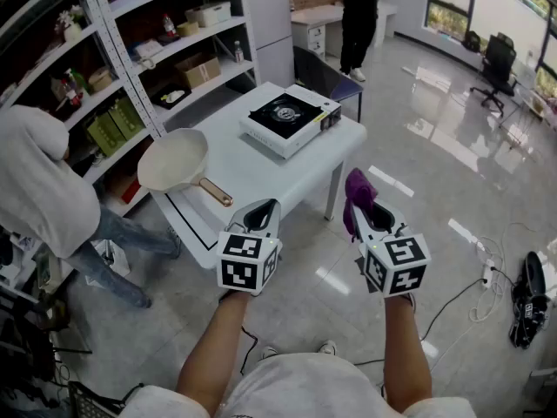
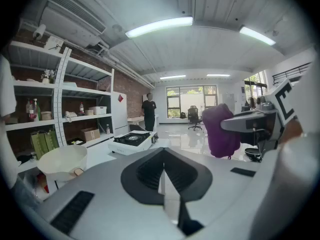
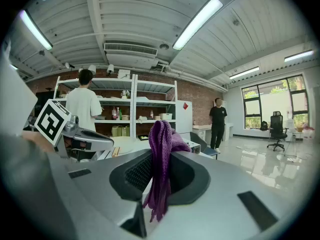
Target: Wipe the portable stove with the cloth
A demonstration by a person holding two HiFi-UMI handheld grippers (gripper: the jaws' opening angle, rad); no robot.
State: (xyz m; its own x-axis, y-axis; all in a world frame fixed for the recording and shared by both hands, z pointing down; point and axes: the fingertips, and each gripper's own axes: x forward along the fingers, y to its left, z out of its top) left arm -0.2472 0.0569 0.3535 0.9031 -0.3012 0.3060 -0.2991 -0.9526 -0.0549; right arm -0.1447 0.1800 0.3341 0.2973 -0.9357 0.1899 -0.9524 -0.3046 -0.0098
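The portable stove (image 1: 289, 115), white with a black top, sits at the far end of the white table (image 1: 261, 168); it also shows ahead in the left gripper view (image 2: 132, 139). Both grippers hover off the table's near edge, over the floor. My right gripper (image 1: 364, 209) is shut on a purple cloth (image 1: 356, 190), which sticks up and hangs down between the jaws (image 3: 161, 159). My left gripper (image 1: 265, 209) is shut with nothing in it (image 2: 162, 156). The cloth (image 2: 222, 131) shows to its right.
A white pan (image 1: 174, 159) with a copper handle lies on the table's left part. Metal shelving (image 1: 130, 68) runs along the left, with a person in white (image 1: 43, 181) beside it. A blue chair (image 1: 335, 81) stands behind the table. Another person (image 1: 359, 7) stands far back. Cables (image 1: 487, 277) lie on the floor.
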